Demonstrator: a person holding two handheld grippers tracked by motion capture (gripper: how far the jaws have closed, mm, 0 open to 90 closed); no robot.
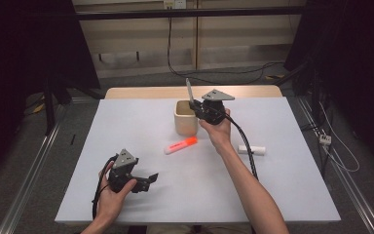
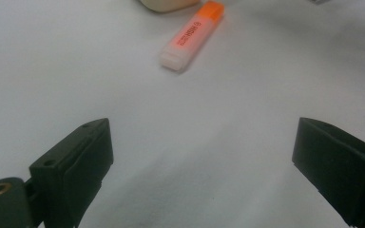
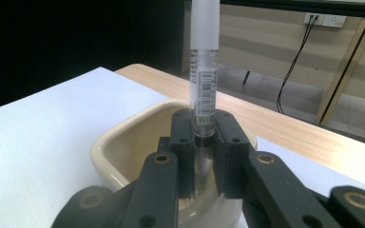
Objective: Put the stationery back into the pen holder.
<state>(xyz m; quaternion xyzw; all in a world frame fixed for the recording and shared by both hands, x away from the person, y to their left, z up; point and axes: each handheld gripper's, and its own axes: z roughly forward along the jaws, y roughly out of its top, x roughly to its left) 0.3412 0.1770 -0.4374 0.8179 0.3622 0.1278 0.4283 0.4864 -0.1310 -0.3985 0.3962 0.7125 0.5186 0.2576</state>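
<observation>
A cream square cup [image 1: 185,118] [image 3: 123,142] stands at the table's far middle. Right over it my right gripper [image 1: 197,108] [image 3: 204,142] is shut on a clear pen [image 1: 189,90] [image 3: 204,71] with a barcode label, held upright with its lower end over the cup's mouth. An orange highlighter [image 1: 180,145] [image 2: 192,35] lies flat in front of the cup. My left gripper [image 1: 148,181] [image 2: 202,166] hovers low near the front left of the table, open and holding nothing, aimed toward the highlighter.
A white capped marker [image 1: 251,149] lies to the right of the right forearm. The white table top [image 1: 141,126] ends in a wooden strip [image 1: 146,92] at the far edge. Black cables trail from both grippers.
</observation>
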